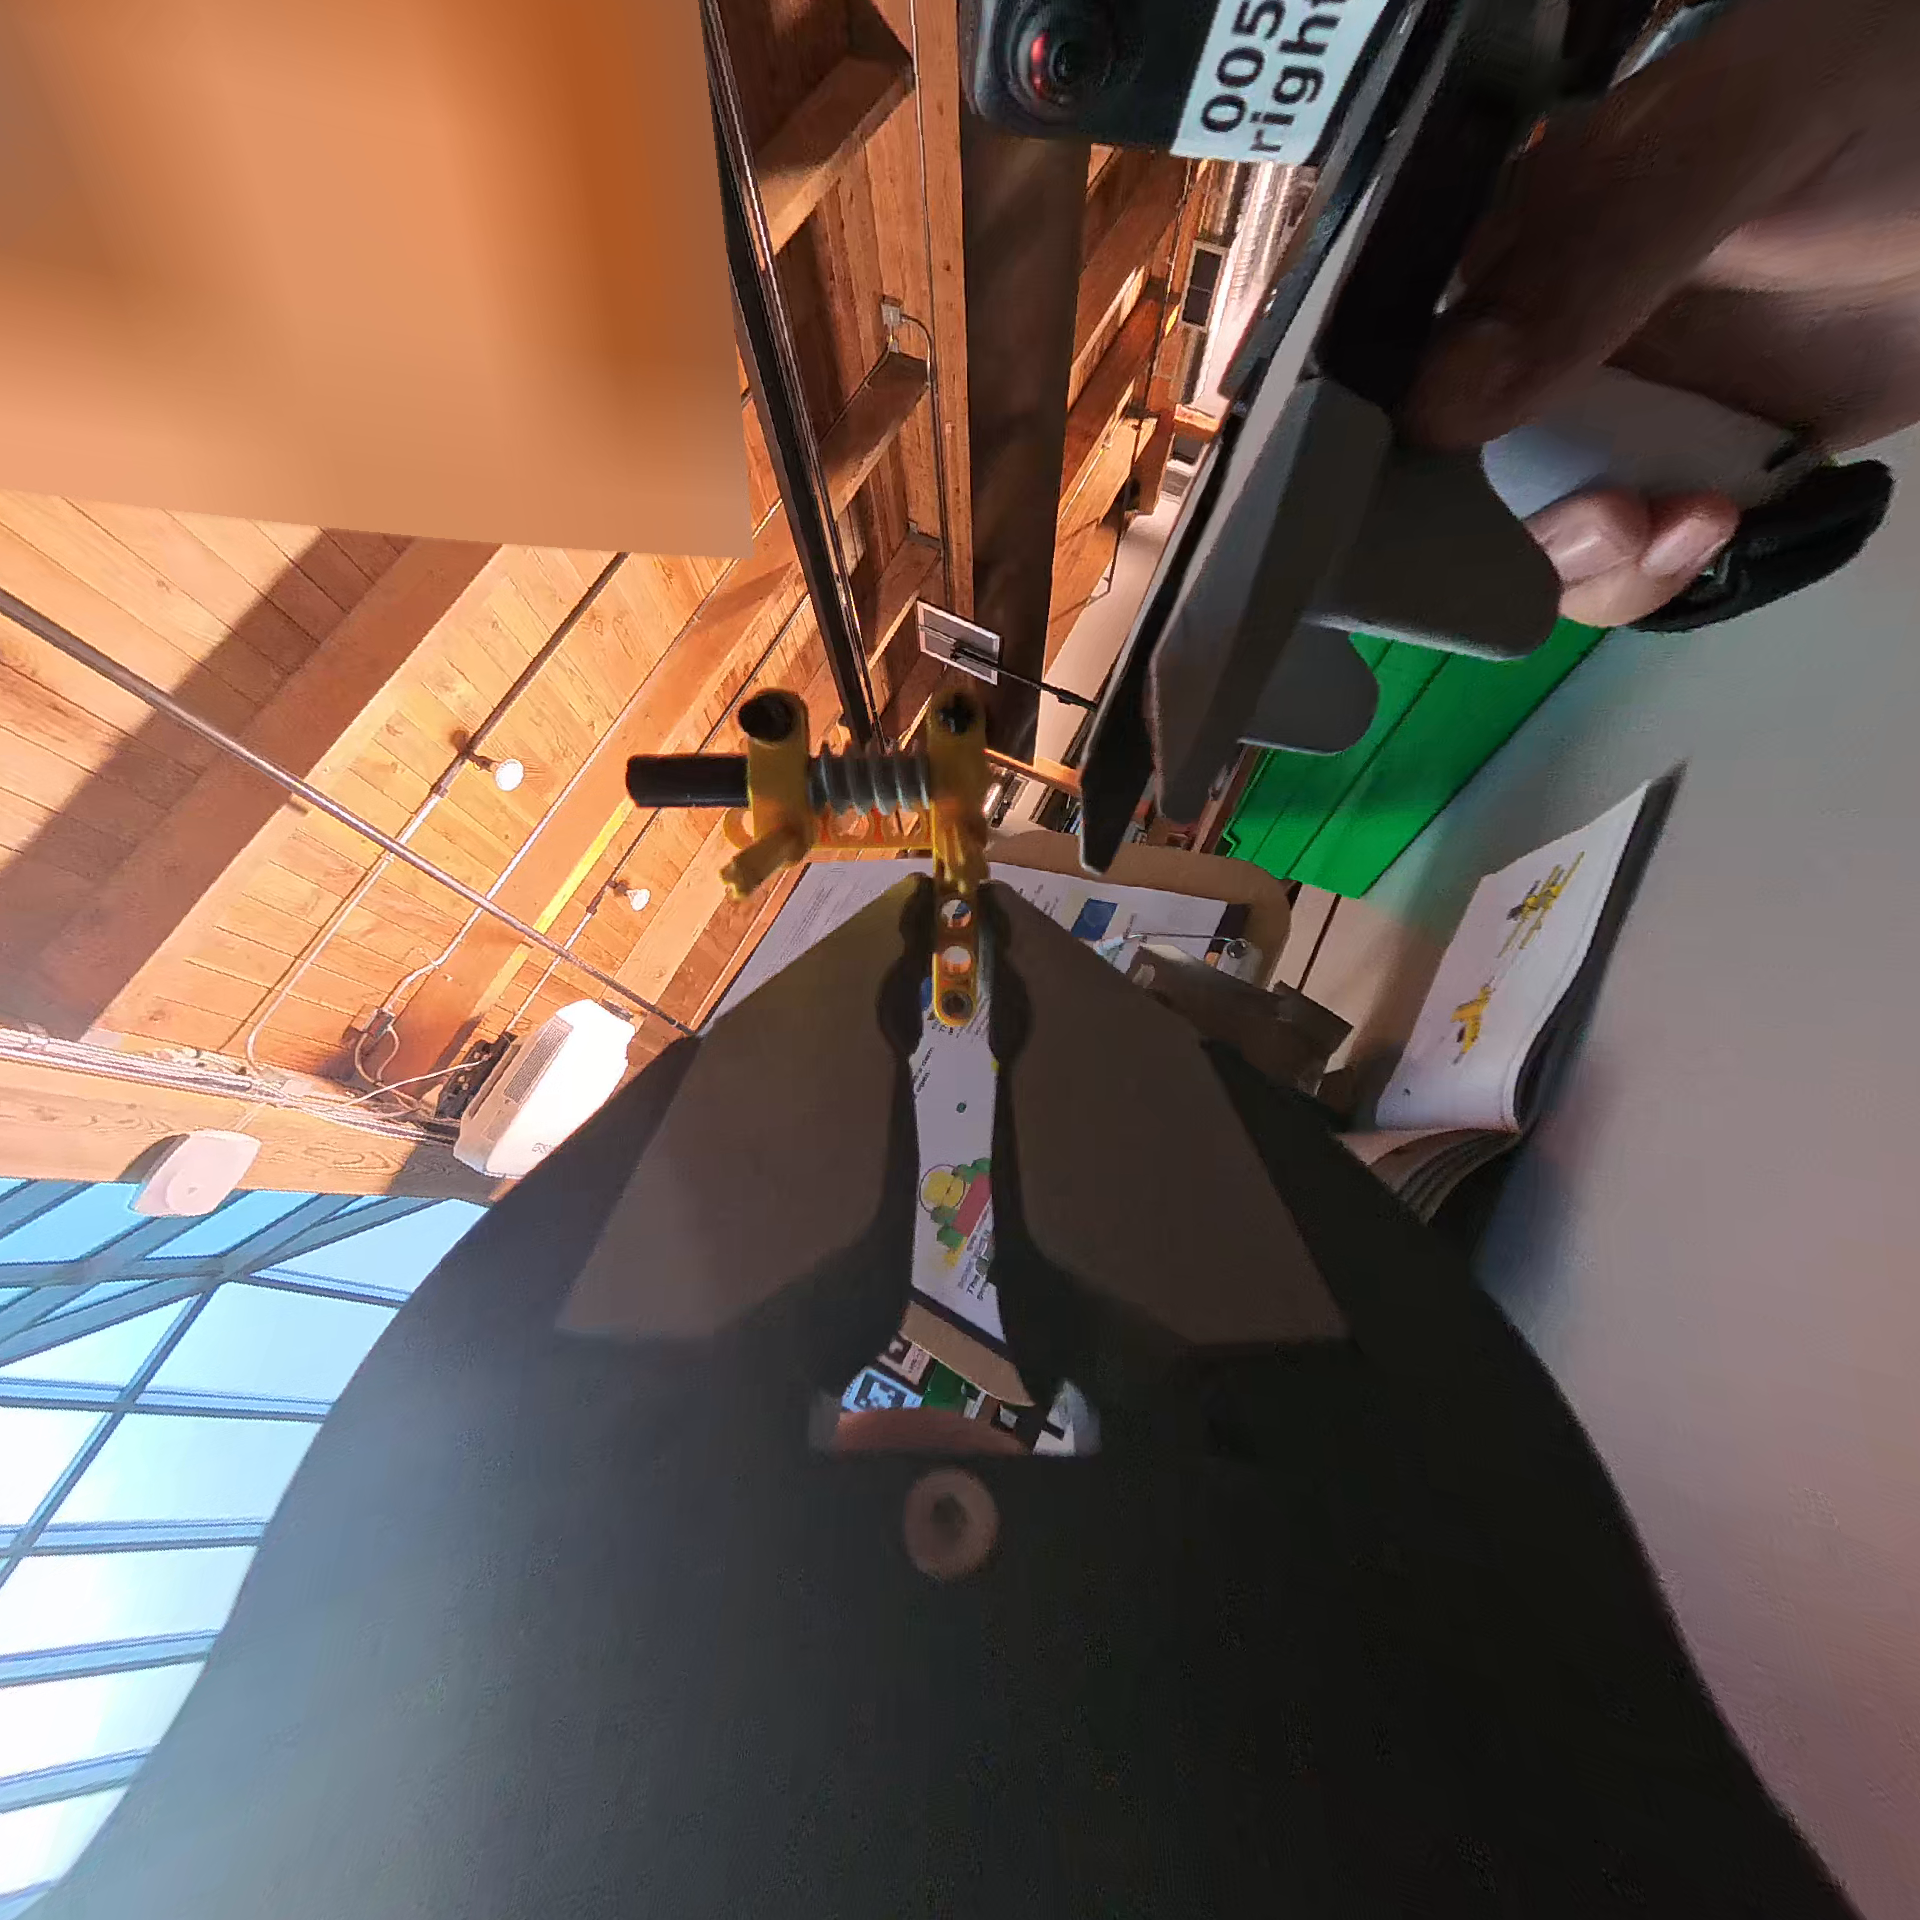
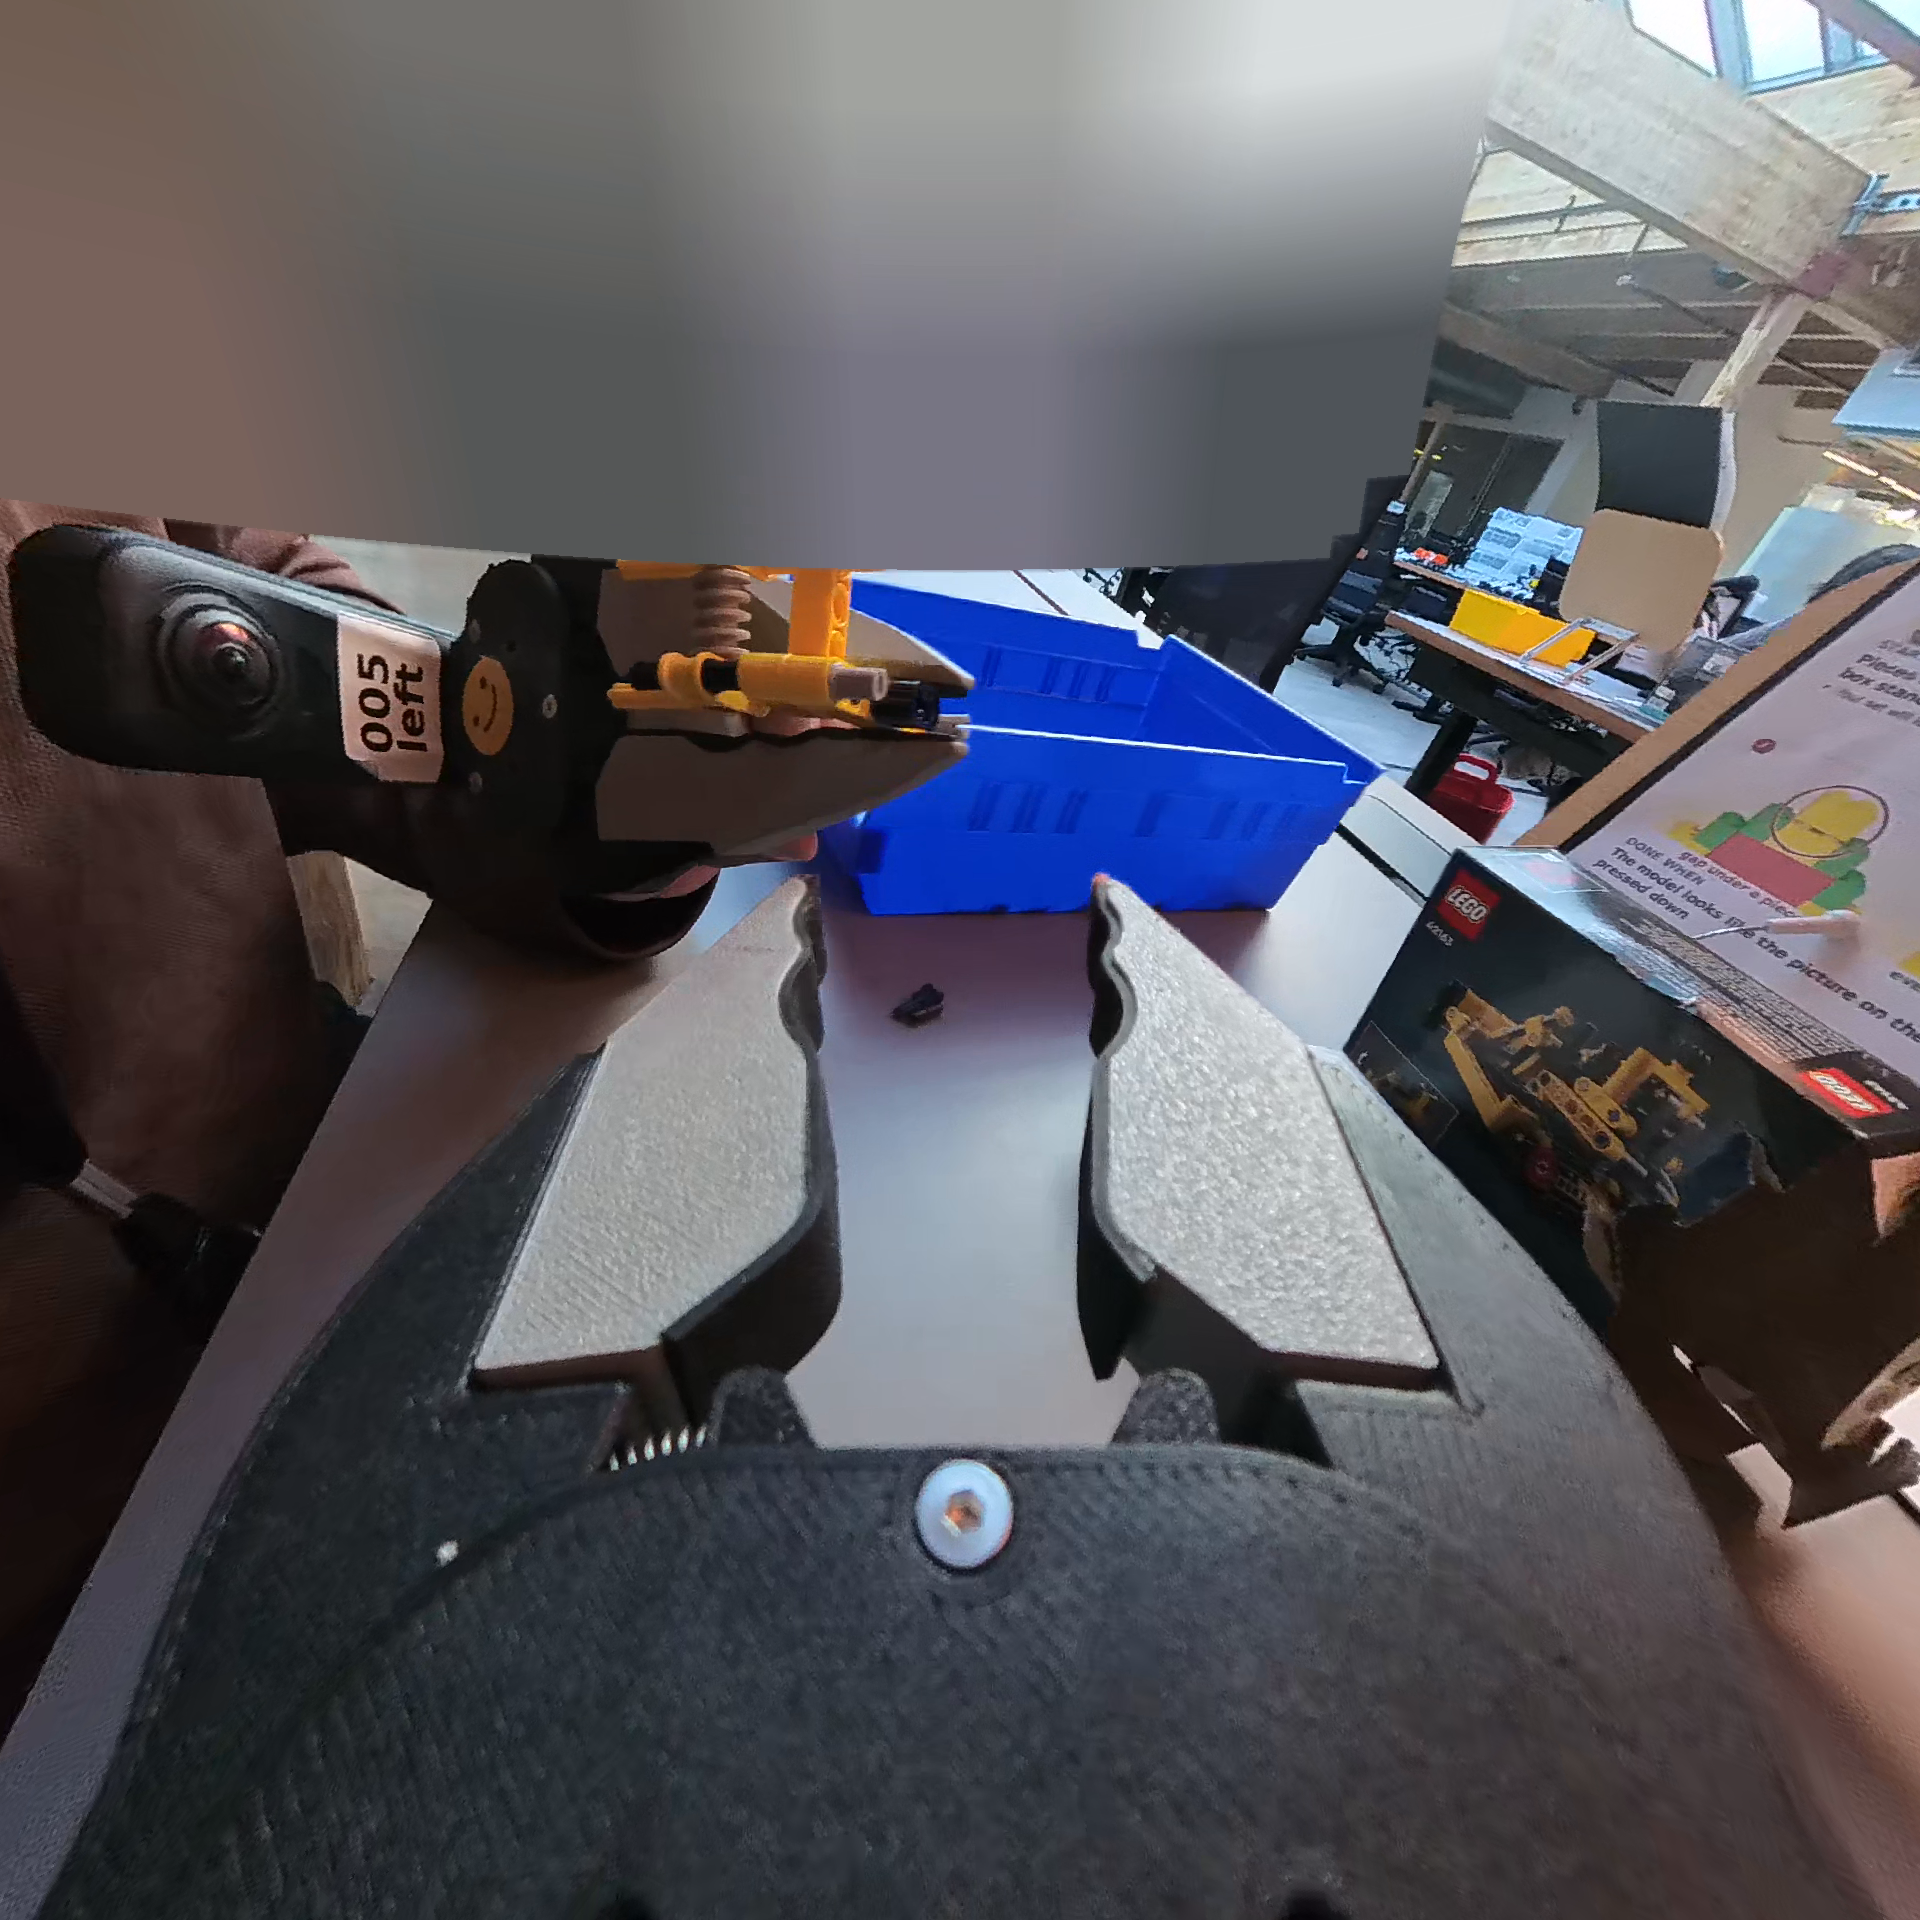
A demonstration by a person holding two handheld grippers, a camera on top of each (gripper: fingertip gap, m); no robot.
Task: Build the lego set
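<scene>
My left gripper (image 1: 954,914) is shut on a yellow lego assembly (image 1: 873,800) with a grey worm gear and a black axle, held up in the air by its yellow beam. The same gripper (image 2: 961,712) and assembly (image 2: 769,665) show at the upper left of the right wrist view. My right gripper (image 2: 951,914) is open and empty, low over the grey table (image 2: 956,1195). A small black lego piece (image 2: 920,1005) lies on the table just ahead, between its fingertips. The right gripper also shows in the left wrist view (image 1: 1143,790), held by a hand (image 1: 1621,540).
A blue bin (image 2: 1091,769) stands on the table beyond the black piece. The lego box (image 2: 1621,1049) and an instruction card on a cardboard stand (image 2: 1787,831) are at the right. An open instruction booklet (image 1: 1507,966) lies on the table. A green bin (image 1: 1392,748) stands farther off. Less than 4 cm separates the two grippers' tips.
</scene>
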